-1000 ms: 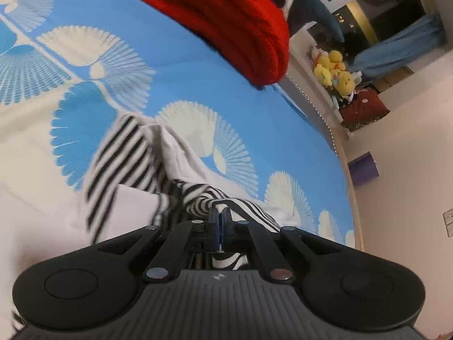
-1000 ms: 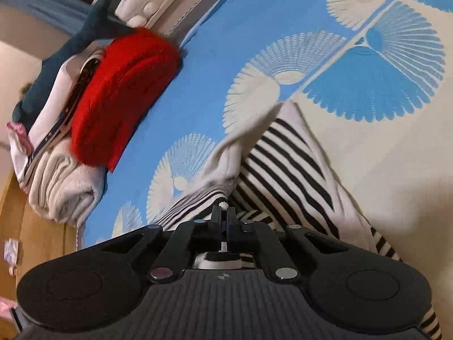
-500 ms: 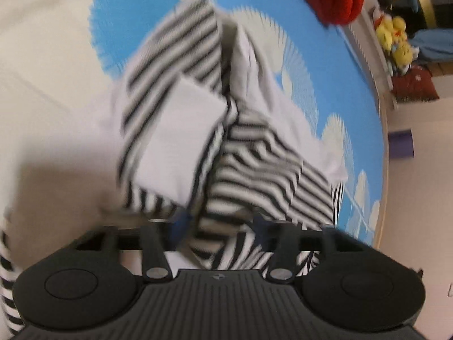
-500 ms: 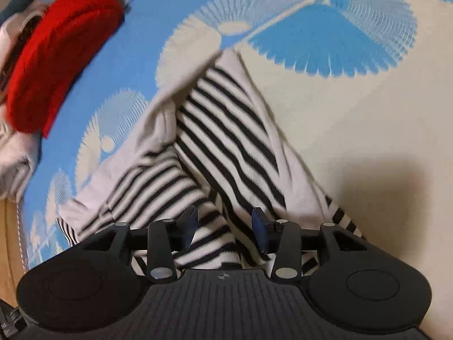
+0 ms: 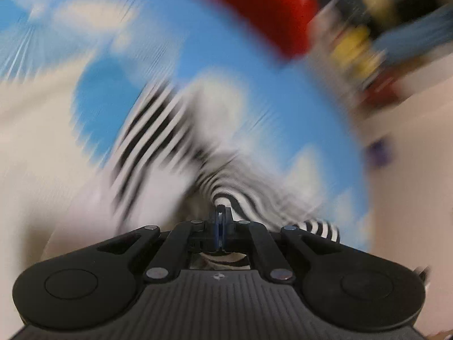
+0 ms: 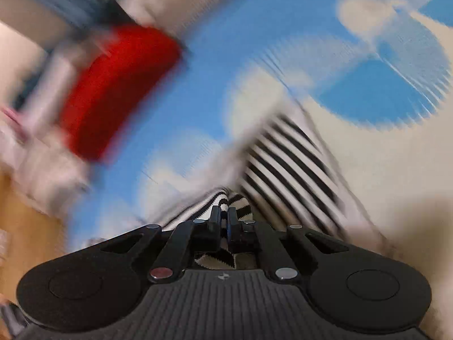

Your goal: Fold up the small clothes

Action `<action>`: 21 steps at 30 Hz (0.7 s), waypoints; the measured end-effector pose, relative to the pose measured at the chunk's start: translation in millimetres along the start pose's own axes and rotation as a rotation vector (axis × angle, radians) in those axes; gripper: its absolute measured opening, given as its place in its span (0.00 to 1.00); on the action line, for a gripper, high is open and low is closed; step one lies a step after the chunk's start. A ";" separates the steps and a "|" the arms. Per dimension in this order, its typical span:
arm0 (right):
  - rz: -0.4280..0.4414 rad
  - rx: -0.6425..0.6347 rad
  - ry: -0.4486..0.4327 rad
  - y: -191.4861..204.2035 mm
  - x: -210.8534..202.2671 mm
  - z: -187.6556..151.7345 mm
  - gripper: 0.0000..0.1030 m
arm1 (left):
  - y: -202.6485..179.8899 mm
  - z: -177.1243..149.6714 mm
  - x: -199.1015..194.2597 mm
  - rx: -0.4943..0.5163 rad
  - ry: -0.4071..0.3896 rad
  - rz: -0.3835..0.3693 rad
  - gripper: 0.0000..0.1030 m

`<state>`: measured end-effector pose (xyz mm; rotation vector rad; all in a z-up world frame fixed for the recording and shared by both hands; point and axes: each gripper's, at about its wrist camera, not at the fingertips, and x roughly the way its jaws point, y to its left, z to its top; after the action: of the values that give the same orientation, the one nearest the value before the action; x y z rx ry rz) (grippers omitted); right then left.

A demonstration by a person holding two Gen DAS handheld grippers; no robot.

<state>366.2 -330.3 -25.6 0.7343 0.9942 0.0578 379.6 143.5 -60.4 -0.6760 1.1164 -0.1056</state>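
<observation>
A small black-and-white striped garment [image 5: 147, 138] lies on the blue and cream bedspread [image 5: 181, 59]. Both views are blurred by motion. My left gripper [image 5: 220, 212] is shut on a bunched striped edge of the garment, which stretches away from the fingers. In the right wrist view the same striped garment [image 6: 286, 155] spreads ahead and to the right. My right gripper [image 6: 223, 211] is shut on another striped fold of it, with cloth showing between and behind the fingers.
A red knitted item [image 5: 266, 5] lies at the far side of the bedspread; it also shows in the right wrist view [image 6: 113, 85] beside pale folded cloth [image 6: 42, 153]. Yellow soft toys [image 5: 356, 48] sit beyond the bed. The wooden bed edge [image 6: 25, 212] is at left.
Half a second ago both grippers were open over the garment. Now both have shut on striped cloth and are moving fast, tilting up from the bed.
</observation>
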 end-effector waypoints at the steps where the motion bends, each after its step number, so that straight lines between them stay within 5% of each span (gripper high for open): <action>1: -0.096 0.009 0.074 -7.2 14.2 -4.9 0.04 | 6.1 -5.6 14.8 -0.011 0.067 0.073 0.04; 3: -0.211 0.077 0.144 -27.5 30.6 -11.6 0.07 | 17.6 -10.2 27.6 -0.048 0.120 0.120 0.06; 5: -0.243 0.122 0.129 -36.6 29.0 -8.3 0.07 | 12.0 -6.3 15.2 -0.041 0.055 0.098 0.07; 7: -0.220 0.086 -0.001 -27.3 7.6 -0.1 0.10 | -2.5 -0.5 -6.2 0.005 -0.039 0.018 0.22; 10: -0.107 -0.058 -0.175 -0.4 -20.0 6.8 0.23 | -18.6 -1.2 -19.1 0.088 -0.088 -0.051 0.25; 13: -0.003 -0.163 -0.062 13.9 -6.1 2.8 0.35 | -17.1 -7.6 -0.5 0.095 -0.030 0.035 0.25; 16: -0.182 -0.197 0.123 6.0 29.1 -14.8 0.40 | -5.3 -10.4 15.0 0.054 0.032 0.095 0.25; 18: -0.219 -0.182 0.145 0.2 39.2 -18.2 0.40 | -1.1 -10.9 18.2 0.046 0.058 0.109 0.25; 19: -0.211 -0.180 0.146 -0.1 39.7 -18.9 0.39 | 0.8 -10.7 19.5 0.045 0.061 0.106 0.25; 20: -0.195 -0.189 0.140 1.6 38.9 -17.1 0.25 | 0.0 -9.9 19.8 0.044 0.062 0.097 0.23; 21: -0.170 -0.192 0.122 4.8 34.9 -14.5 0.16 | 0.3 -8.0 19.9 0.043 0.054 0.081 0.10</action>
<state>375.9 -306.2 -53.4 0.4731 1.1473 0.0497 381.7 132.1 -78.5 -0.5920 1.1886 -0.0787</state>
